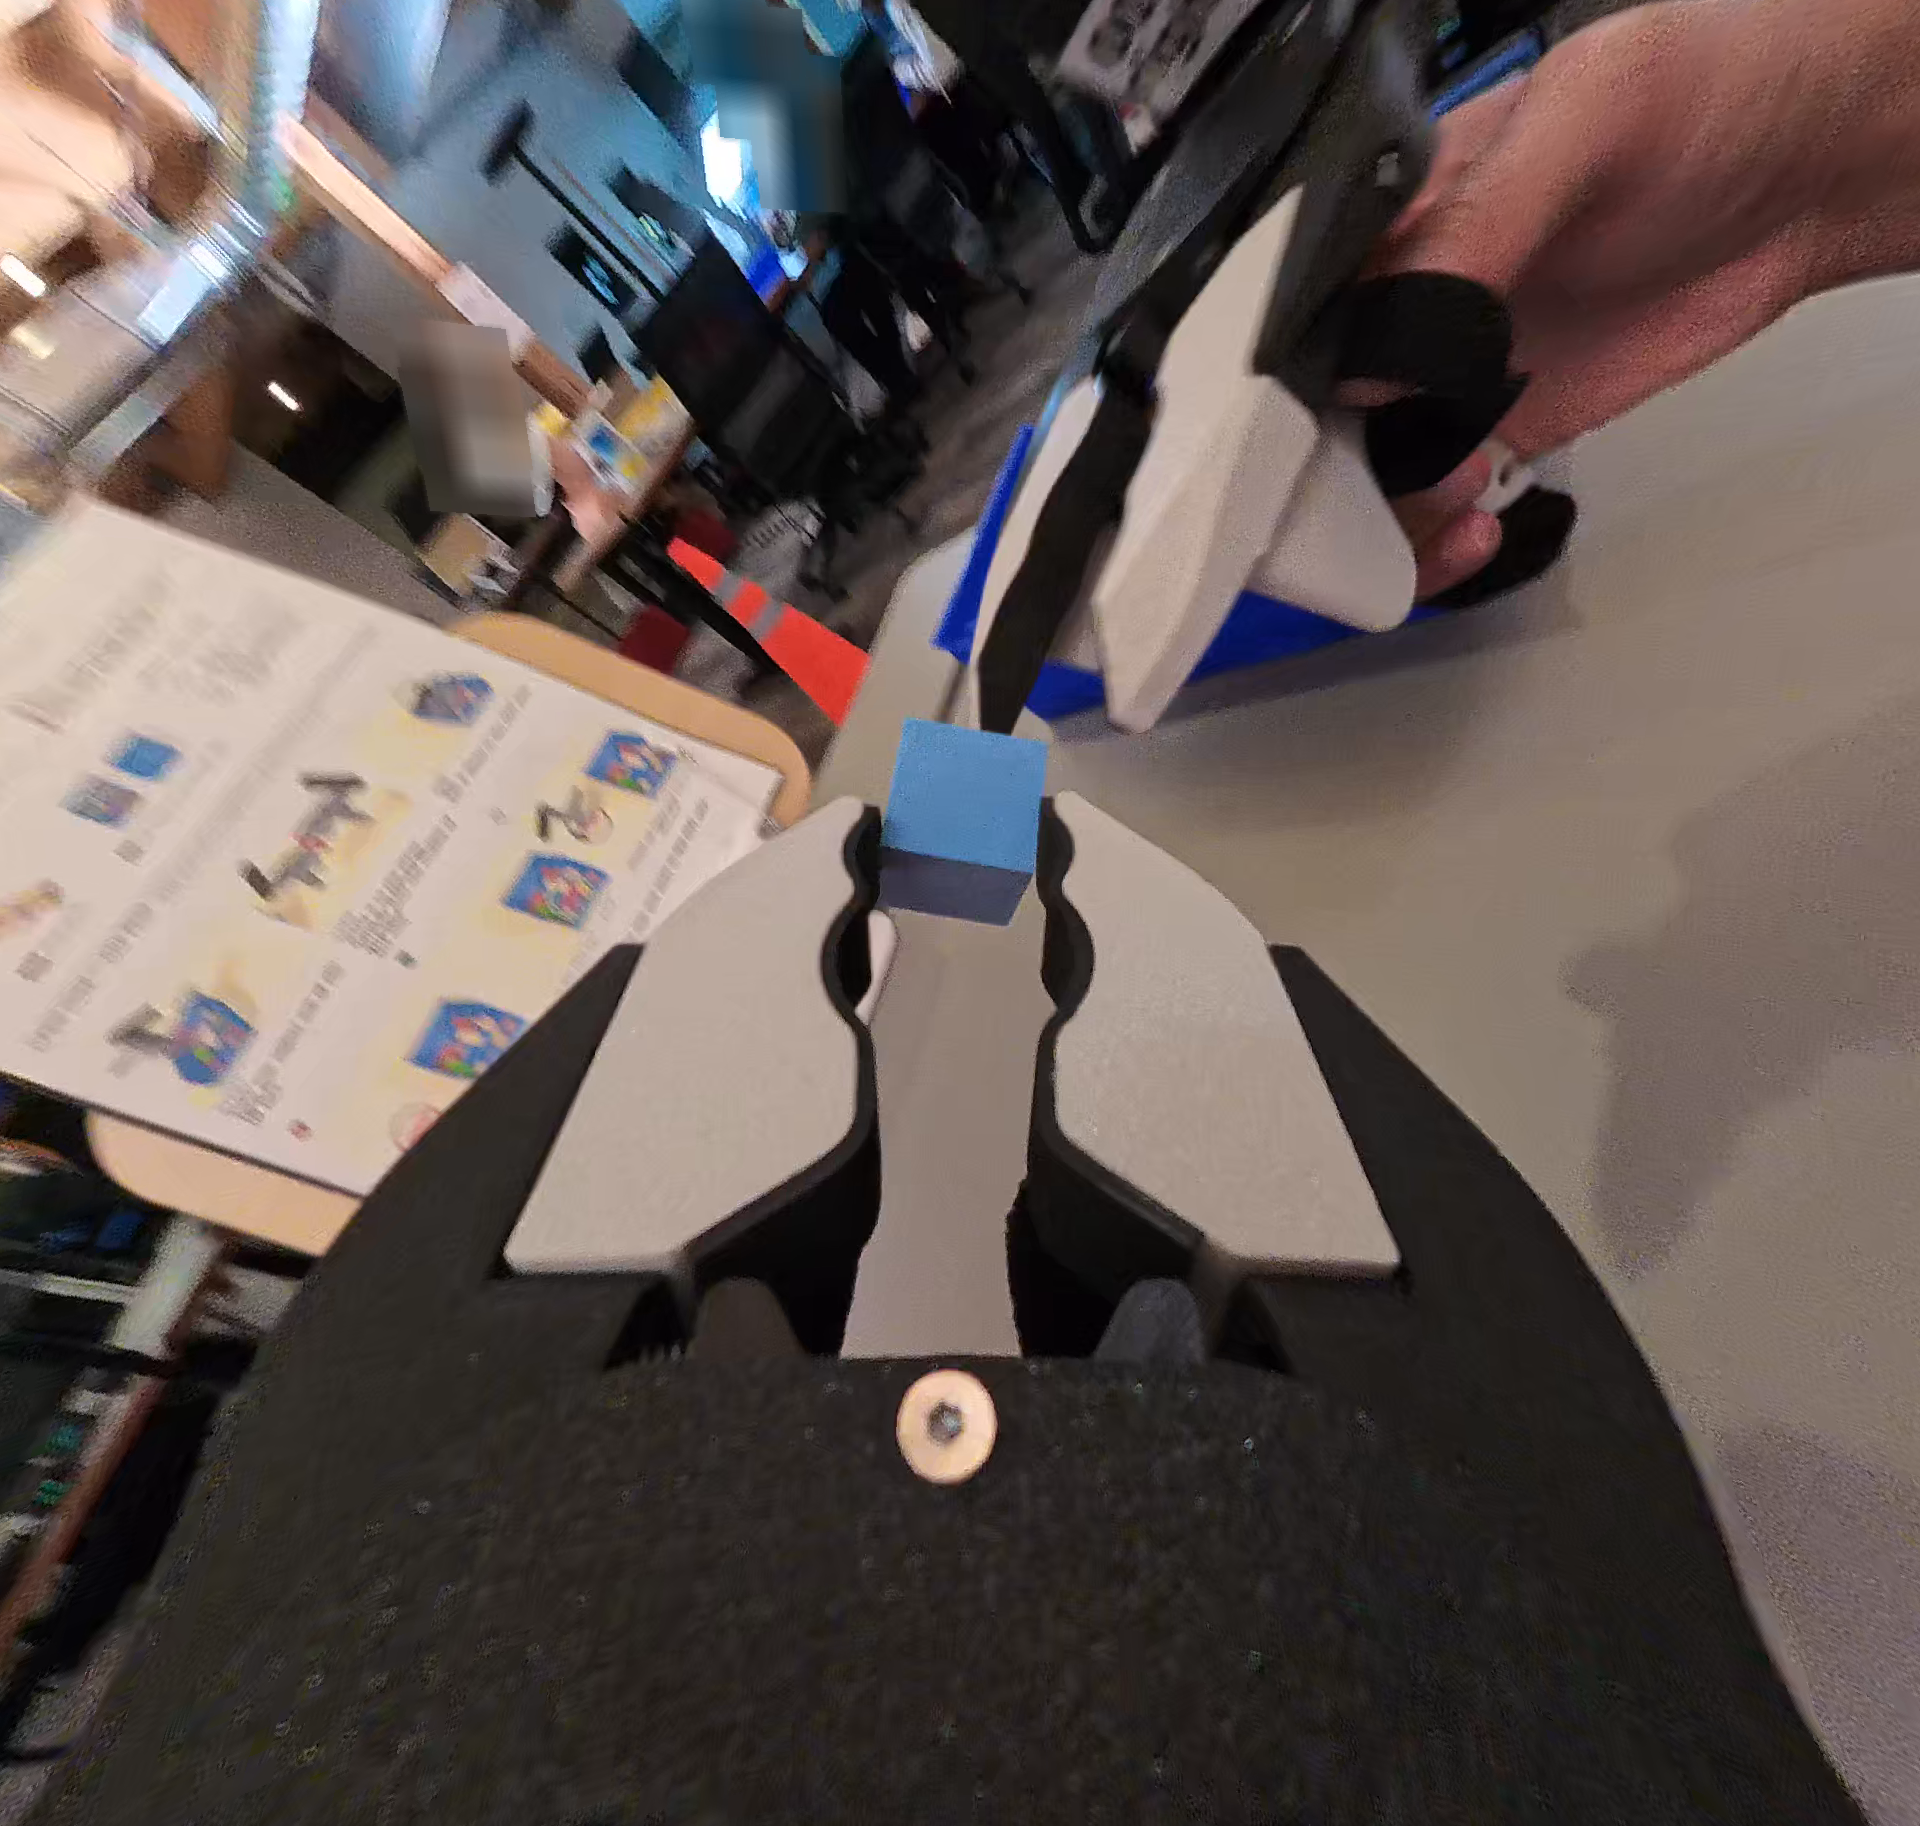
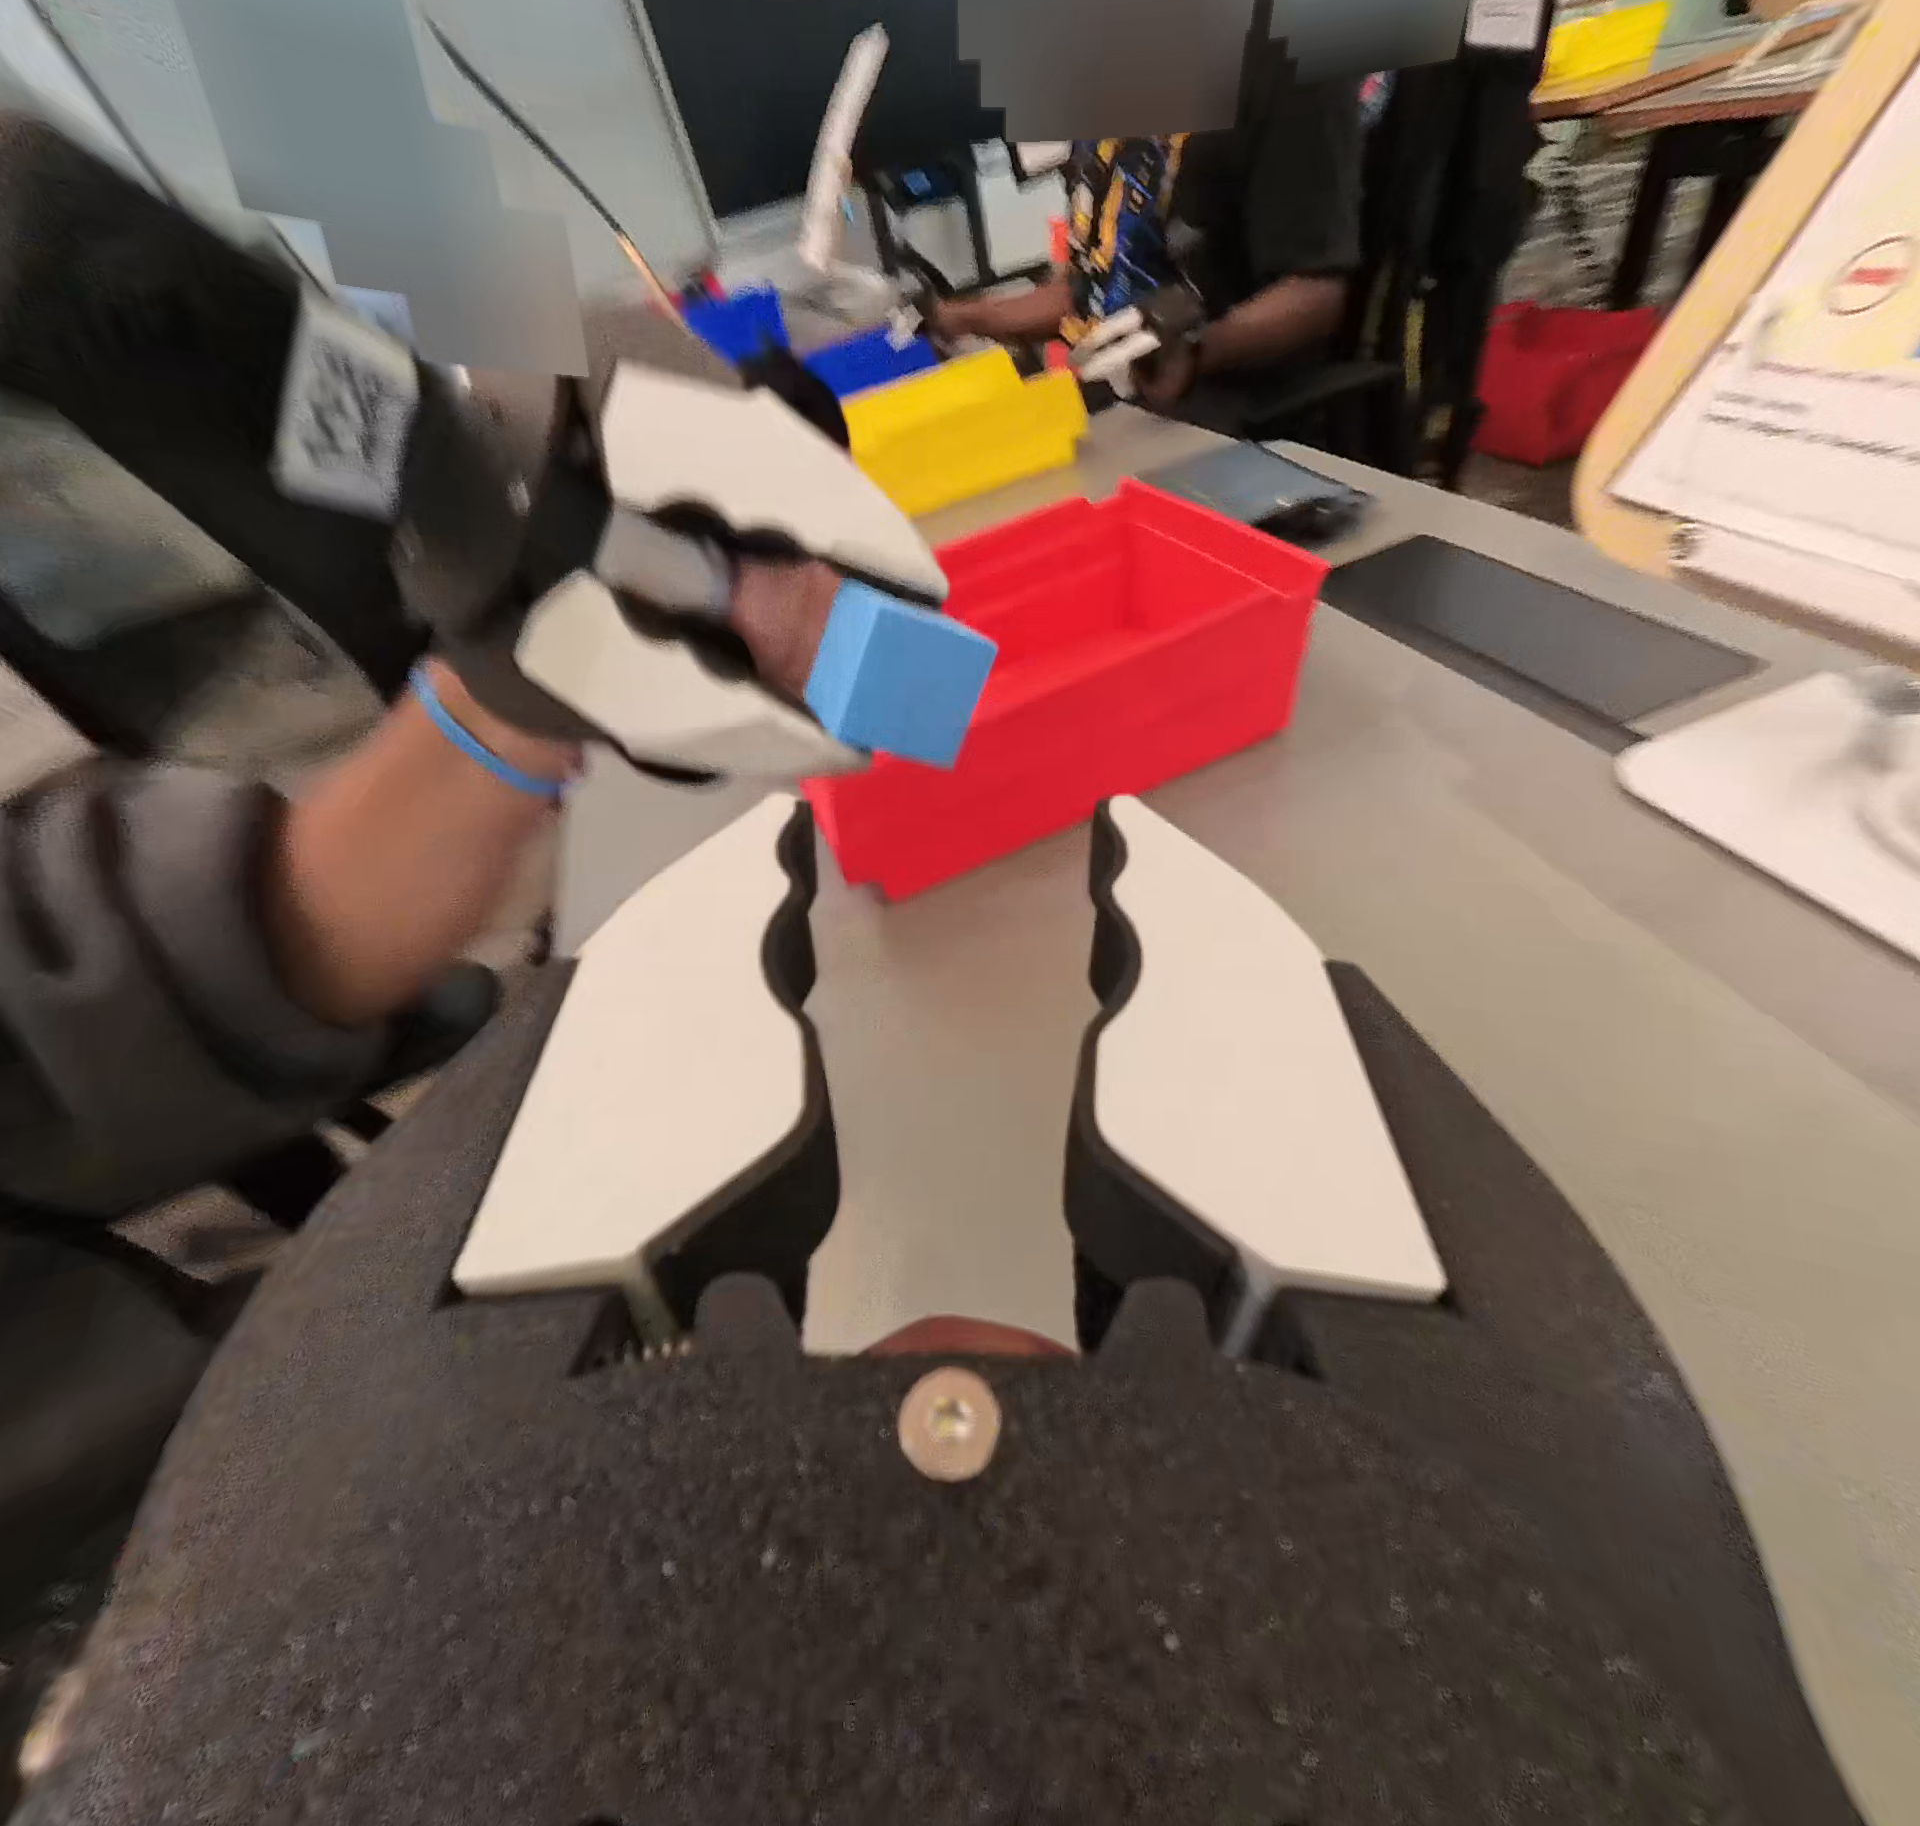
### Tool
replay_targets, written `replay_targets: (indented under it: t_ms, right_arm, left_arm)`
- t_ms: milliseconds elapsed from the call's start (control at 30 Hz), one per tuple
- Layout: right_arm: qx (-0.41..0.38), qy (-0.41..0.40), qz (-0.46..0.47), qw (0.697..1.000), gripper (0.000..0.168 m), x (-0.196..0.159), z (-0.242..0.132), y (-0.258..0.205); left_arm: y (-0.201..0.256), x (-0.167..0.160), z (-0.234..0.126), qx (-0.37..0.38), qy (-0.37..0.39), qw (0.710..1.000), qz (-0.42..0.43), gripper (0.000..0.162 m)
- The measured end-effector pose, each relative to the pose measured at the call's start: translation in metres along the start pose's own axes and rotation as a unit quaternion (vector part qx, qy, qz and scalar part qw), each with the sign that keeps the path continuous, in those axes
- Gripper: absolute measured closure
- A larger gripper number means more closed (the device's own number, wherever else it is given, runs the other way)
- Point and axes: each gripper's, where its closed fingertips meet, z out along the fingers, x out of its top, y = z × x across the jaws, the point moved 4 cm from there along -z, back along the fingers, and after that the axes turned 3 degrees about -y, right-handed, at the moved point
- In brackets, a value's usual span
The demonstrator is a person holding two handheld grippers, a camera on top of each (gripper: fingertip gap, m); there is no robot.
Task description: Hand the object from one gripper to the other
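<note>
Blue cube (image 1: 964, 820) pinched in left claw (image 1: 961, 841), right claw (image 2: 951, 841) agape

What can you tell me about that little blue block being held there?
The blue block is a small cube with flat matte faces and sharp edges; it looks like foam, though that is a guess. It is pinched at the fingertips of the left hand-held gripper, sticking out past them, held in the air above the grey table with nothing else touching it. In the right wrist view it hangs before a red bin.
</note>
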Motion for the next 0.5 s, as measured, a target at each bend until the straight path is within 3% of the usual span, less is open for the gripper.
replay_targets:
  t_ms: [133,333,400,500]
  right_arm:
    - [0.082,0.038,0.094,0.991,0.118,0.0,-0.006,0.004]
    - [0.146,0.037,0.172,0.974,0.118,-0.017,0.005,0.009]
    - [0.178,0.027,0.188,0.965,0.142,-0.022,0.009,0.005]
    - [0.17,0.016,0.177,0.969,0.142,-0.025,0.008,0.008]
  left_arm:
    - [0.015,0.0,0.009,0.017,0.002,0.998,0.055,0.134]
    - [0.029,-0.003,0.018,-0.001,0.009,0.999,0.053,0.134]
    - [0.034,-0.006,0.021,-0.007,-0.003,0.998,0.062,0.134]
    - [0.036,-0.009,0.024,-0.008,-0.01,0.998,0.057,0.134]
